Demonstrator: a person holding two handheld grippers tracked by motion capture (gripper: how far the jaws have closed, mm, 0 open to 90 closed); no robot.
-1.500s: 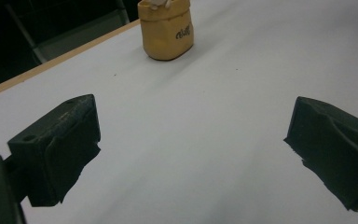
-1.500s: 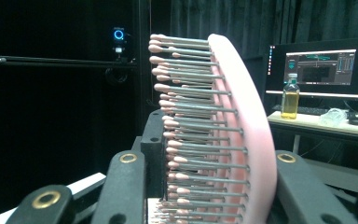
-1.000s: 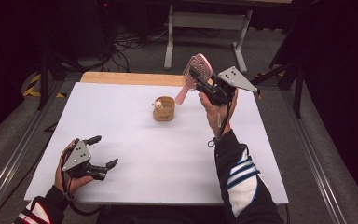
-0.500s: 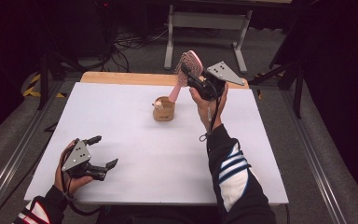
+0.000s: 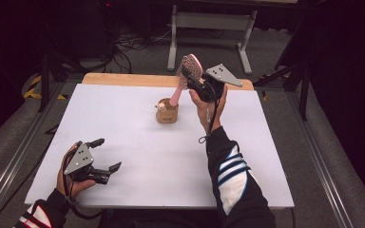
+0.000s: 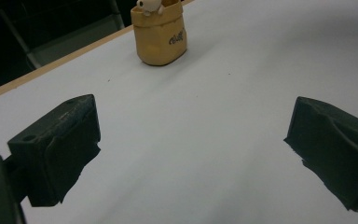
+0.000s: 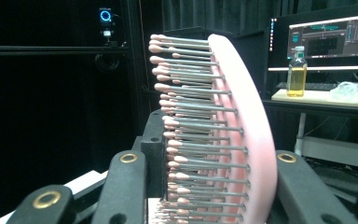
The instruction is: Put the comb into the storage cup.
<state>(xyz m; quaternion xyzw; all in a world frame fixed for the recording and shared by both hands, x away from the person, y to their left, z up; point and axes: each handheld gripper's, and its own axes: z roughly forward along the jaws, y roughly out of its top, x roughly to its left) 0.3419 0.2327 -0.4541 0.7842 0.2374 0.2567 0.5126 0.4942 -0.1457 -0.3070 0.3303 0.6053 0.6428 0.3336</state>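
A pink hairbrush (image 5: 188, 69) stands nearly upright with its handle end in a small tan cup (image 5: 167, 111) at the table's back middle. My right gripper (image 5: 188, 76) is shut on the brush head, held above and right of the cup. In the right gripper view the bristles and pink back of the brush (image 7: 242, 126) sit between the two black jaws. My left gripper (image 5: 105, 155) rests open near the front left of the white table (image 5: 138, 156), nothing between its jaws. The left gripper view shows the cup (image 6: 161, 33) far ahead, with a small white figure at its rim.
A wooden strip (image 5: 123, 80) runs along the table's far edge. Behind it stand a grey metal frame (image 5: 209, 23) and cables on the floor. The right gripper view shows a bottle of yellow liquid (image 7: 297, 74) and a monitor (image 7: 326, 37) on a desk in the distance.
My right gripper has carried the hairbrush left and down, bringing its handle end into the cup. The left gripper has stayed where it was.
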